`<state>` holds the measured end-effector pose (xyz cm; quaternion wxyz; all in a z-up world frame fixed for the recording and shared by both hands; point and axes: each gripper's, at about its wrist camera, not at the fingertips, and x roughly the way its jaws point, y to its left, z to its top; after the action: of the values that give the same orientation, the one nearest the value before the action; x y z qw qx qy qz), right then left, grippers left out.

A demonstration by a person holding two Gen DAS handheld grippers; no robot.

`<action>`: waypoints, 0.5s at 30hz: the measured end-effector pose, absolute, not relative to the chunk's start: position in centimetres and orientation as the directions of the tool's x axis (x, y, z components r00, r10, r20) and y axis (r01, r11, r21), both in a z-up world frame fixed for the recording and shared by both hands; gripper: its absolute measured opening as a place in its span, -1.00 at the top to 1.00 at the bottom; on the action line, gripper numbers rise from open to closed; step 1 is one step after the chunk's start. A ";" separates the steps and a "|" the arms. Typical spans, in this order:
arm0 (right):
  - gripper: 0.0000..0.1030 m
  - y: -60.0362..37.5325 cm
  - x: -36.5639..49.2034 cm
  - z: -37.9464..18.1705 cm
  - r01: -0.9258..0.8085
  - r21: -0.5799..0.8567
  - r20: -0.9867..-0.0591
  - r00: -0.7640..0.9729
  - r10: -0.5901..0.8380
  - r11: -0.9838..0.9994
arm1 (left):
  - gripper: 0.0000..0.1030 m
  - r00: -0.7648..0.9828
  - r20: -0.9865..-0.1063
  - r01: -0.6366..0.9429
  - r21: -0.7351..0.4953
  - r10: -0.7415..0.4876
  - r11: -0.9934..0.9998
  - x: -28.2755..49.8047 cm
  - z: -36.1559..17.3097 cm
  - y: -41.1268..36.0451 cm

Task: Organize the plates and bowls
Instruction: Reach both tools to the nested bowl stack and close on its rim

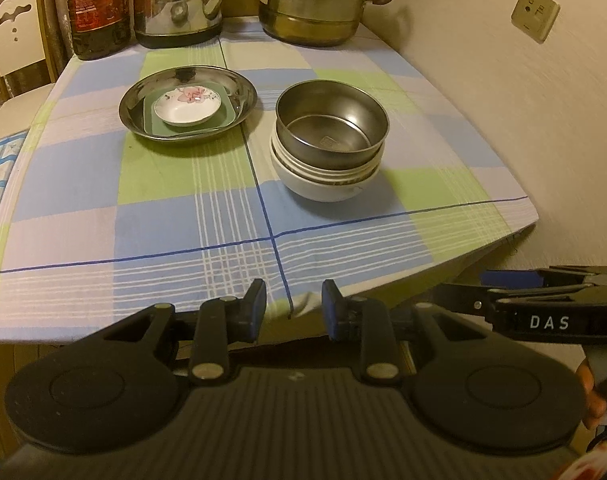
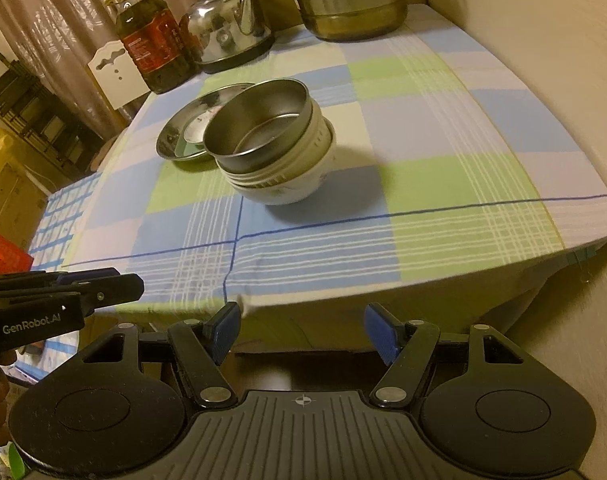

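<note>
A steel bowl (image 1: 330, 125) sits on top of a stack of white bowls (image 1: 323, 180) at the table's middle right. Left of it a steel plate (image 1: 135, 104) holds a green square plate (image 1: 155, 125) with a small white flowered dish (image 1: 187, 106) on top. The bowl stack (image 2: 279, 184) and steel plate (image 2: 171, 142) also show in the right wrist view. My left gripper (image 1: 293, 308) is open and empty at the table's near edge. My right gripper (image 2: 301, 330) is open and empty, held off the near edge, beside the left one.
A checked cloth (image 1: 183, 208) covers the table. At the back stand an oil bottle (image 1: 97, 4), a steel kettle (image 1: 179, 0) and a stacked steamer pot (image 1: 315, 0). A wall (image 1: 523, 100) runs along the right. A chair (image 1: 17, 36) stands at the far left.
</note>
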<state>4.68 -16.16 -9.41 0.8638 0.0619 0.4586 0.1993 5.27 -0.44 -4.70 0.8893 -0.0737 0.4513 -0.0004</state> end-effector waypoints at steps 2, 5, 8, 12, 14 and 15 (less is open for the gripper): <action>-0.33 -16.4 4.7 -9.4 -0.286 0.292 -0.766 0.501 0.402 0.913 | 0.49 0.595 -0.802 -0.072 -0.125 -0.058 0.990 5.2 -4.7 -0.7; -0.33 -16.8 4.8 -9.4 -0.283 0.297 -0.763 0.505 0.404 0.912 | 0.49 0.595 -0.802 -0.078 -0.119 -0.050 0.990 5.2 -4.6 -0.8; -0.33 -17.0 5.2 -9.5 -0.275 0.299 -0.761 0.508 0.402 0.914 | 0.49 0.598 -0.801 -0.078 -0.114 -0.045 0.990 5.5 -4.5 -0.6; -0.33 -17.1 5.9 -9.2 -0.261 0.298 -0.751 0.530 0.395 0.918 | 0.49 0.609 -0.792 -0.072 -0.108 -0.042 0.992 6.5 -4.4 -0.4; -0.33 -17.2 6.5 -8.9 -0.252 0.296 -0.738 0.553 0.388 0.921 | 0.48 0.623 -0.781 -0.067 -0.107 -0.042 0.992 7.4 -4.3 0.0; -0.33 -17.3 6.9 -8.7 -0.249 0.298 -0.728 0.565 0.388 0.922 | 0.48 0.629 -0.777 -0.064 -0.109 -0.044 0.992 7.9 -4.3 0.3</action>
<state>6.89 -17.27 -8.70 0.8809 0.0811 0.4298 0.1807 7.90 0.26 -4.27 0.9002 -0.0630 0.4309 0.0055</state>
